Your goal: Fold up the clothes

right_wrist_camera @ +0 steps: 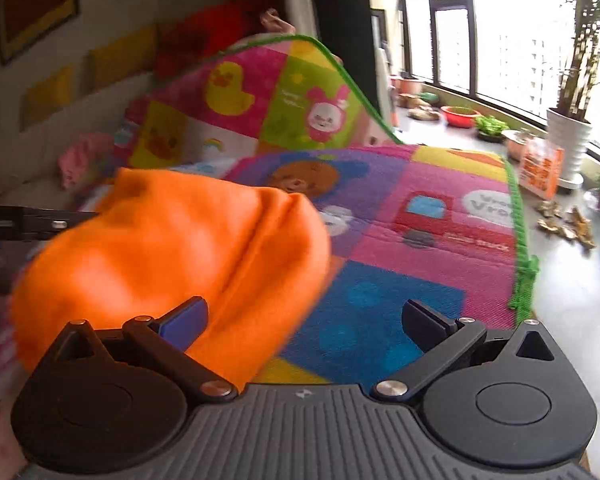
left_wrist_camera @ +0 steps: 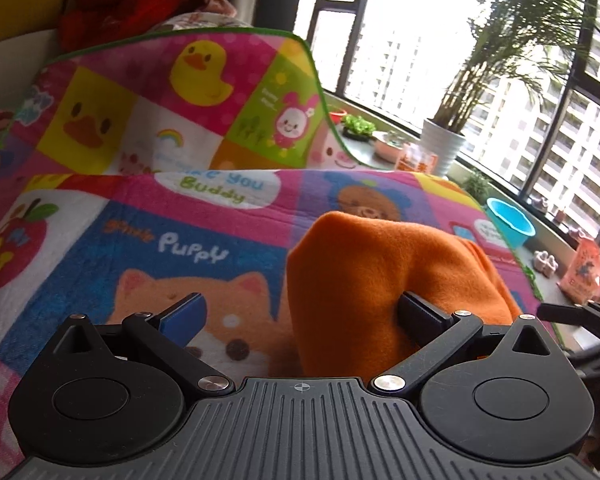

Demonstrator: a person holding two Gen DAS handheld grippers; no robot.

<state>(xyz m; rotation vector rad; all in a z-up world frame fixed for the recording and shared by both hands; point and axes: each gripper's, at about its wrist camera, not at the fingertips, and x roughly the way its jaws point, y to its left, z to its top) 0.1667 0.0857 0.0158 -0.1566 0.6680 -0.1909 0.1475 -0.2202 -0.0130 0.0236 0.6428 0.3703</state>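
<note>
An orange fleece garment [left_wrist_camera: 364, 276] lies bunched on a colourful cartoon blanket [left_wrist_camera: 172, 216]. My left gripper [left_wrist_camera: 300, 312] is open, jaws wide apart; the cloth lies between them against the right finger [left_wrist_camera: 420, 312]. In the right wrist view the garment [right_wrist_camera: 172, 252] is blurred and fills the left side. My right gripper [right_wrist_camera: 304, 320] is open, its left finger [right_wrist_camera: 184, 320] touching the cloth's edge. The blanket [right_wrist_camera: 400, 240] shows beneath. The left gripper's tip [right_wrist_camera: 40, 220] pokes in from the left.
The blanket's far part rises over a hump [left_wrist_camera: 188, 80]. A window ledge holds a white planter with a palm [left_wrist_camera: 444, 144], small pots [left_wrist_camera: 358, 126], a blue bowl [left_wrist_camera: 510, 222] and an orange box [left_wrist_camera: 582, 276]. Grey floor [right_wrist_camera: 572, 304] lies right of the blanket edge.
</note>
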